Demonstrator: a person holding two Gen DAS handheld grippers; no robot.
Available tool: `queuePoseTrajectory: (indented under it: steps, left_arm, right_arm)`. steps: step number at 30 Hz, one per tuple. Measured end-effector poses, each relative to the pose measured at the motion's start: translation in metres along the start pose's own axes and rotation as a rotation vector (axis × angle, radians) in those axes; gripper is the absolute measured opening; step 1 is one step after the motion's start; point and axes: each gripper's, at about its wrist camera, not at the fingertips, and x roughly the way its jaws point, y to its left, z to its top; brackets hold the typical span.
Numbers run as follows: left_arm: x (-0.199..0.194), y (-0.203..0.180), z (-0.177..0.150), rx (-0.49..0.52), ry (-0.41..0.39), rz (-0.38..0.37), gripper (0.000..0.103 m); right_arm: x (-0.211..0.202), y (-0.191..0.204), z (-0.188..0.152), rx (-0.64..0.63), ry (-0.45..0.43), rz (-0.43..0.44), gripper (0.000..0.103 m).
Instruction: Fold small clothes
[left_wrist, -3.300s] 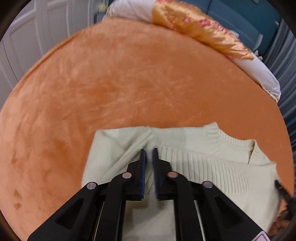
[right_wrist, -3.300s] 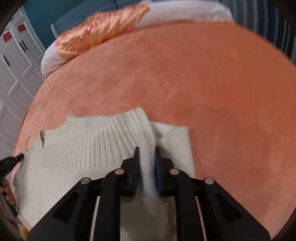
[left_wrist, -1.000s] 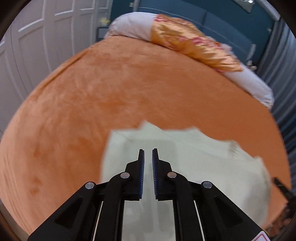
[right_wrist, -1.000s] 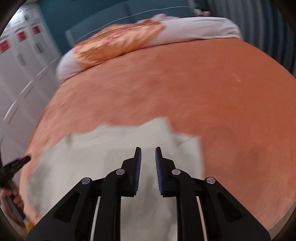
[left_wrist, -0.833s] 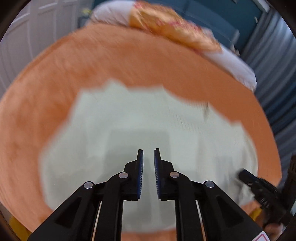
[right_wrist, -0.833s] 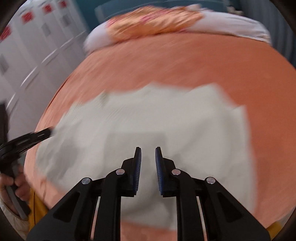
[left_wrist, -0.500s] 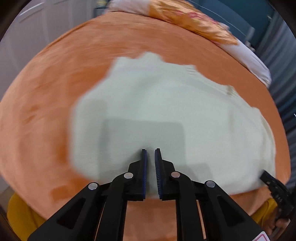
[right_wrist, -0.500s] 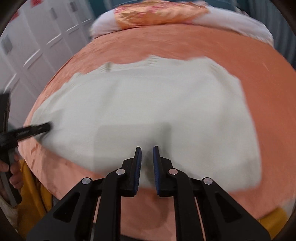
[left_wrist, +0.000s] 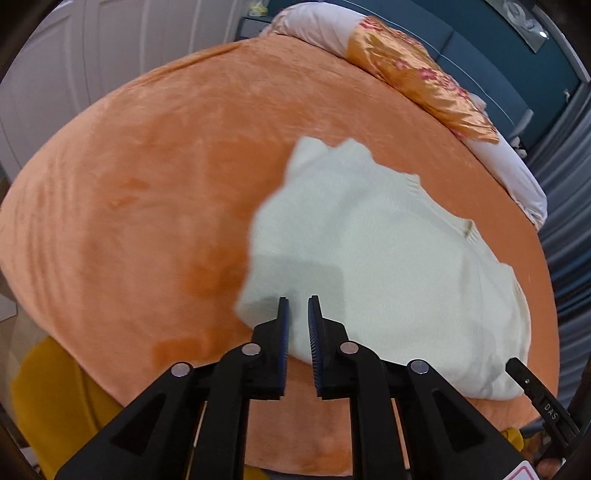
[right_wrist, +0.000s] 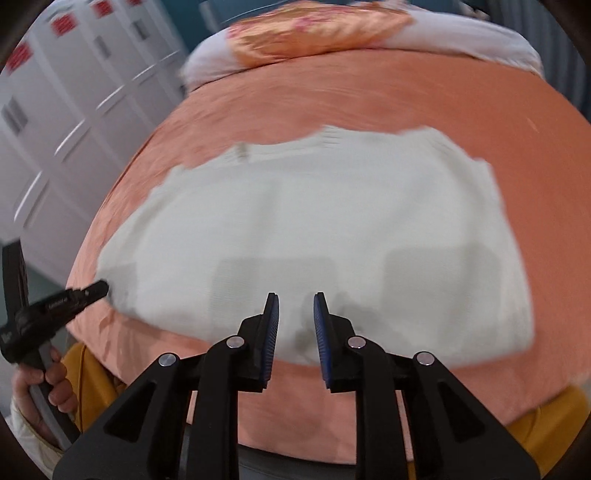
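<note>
A cream knit sweater (left_wrist: 388, 258) lies flat on the orange bedspread (left_wrist: 147, 166), its far edge showing folded sleeve ends. My left gripper (left_wrist: 298, 301) hovers over the sweater's near left corner, its jaws opening by a narrow gap with no cloth pinched between them. In the right wrist view the sweater (right_wrist: 314, 221) is blurred. My right gripper (right_wrist: 295, 295) hangs above its near hem, jaws opening and a little wider, gripping nothing. The left gripper's tip (right_wrist: 85, 291) shows at the sweater's left edge, held by a hand (right_wrist: 48, 384).
An orange satin pillow (left_wrist: 417, 74) on white bedding lies along the far side of the bed. White wardrobe doors (left_wrist: 92, 55) stand to the left and grey curtains (left_wrist: 565, 177) to the right. Yellow cloth (left_wrist: 55, 398) shows below the bed's near edge.
Both grippers drew back from the sweater's far part to its near hem at the bed's edge. Their jaws have parted slightly. The sweater lies flat and has not shifted.
</note>
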Motion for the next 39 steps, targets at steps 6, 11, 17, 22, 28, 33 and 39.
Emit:
queuePoseTrajectory:
  steps: [6, 11, 17, 22, 28, 33, 39]
  left_arm:
    - [-0.003, 0.027, -0.005, -0.025, 0.011, 0.026, 0.023]
    - [-0.003, 0.044, -0.004, -0.064, 0.021, -0.003, 0.026]
    - [0.005, 0.039, 0.0, -0.109, 0.036, -0.06, 0.05]
    - [0.015, 0.029, 0.003, -0.112, 0.049, -0.047, 0.051]
    - [0.015, 0.017, 0.011, -0.074, 0.027, -0.001, 0.051]
    - [0.019, 0.014, 0.017, -0.059, 0.032, 0.012, 0.051]
    - [0.027, 0.011, 0.018, -0.054, 0.054, 0.022, 0.052]
  right_arm:
    - [0.052, 0.017, -0.003, -0.05, 0.095, -0.045, 0.019]
    - [0.034, 0.023, 0.011, -0.013, 0.066, -0.01, 0.02]
    - [0.057, 0.028, 0.008, -0.066, 0.107, -0.055, 0.02]
    - [0.044, 0.035, 0.024, -0.031, 0.092, -0.021, 0.022]
    - [0.057, 0.036, 0.022, -0.047, 0.113, -0.035, 0.022]
    - [0.048, 0.037, 0.028, -0.025, 0.092, -0.024, 0.022]
    - [0.067, 0.036, 0.035, -0.047, 0.135, -0.042, 0.022]
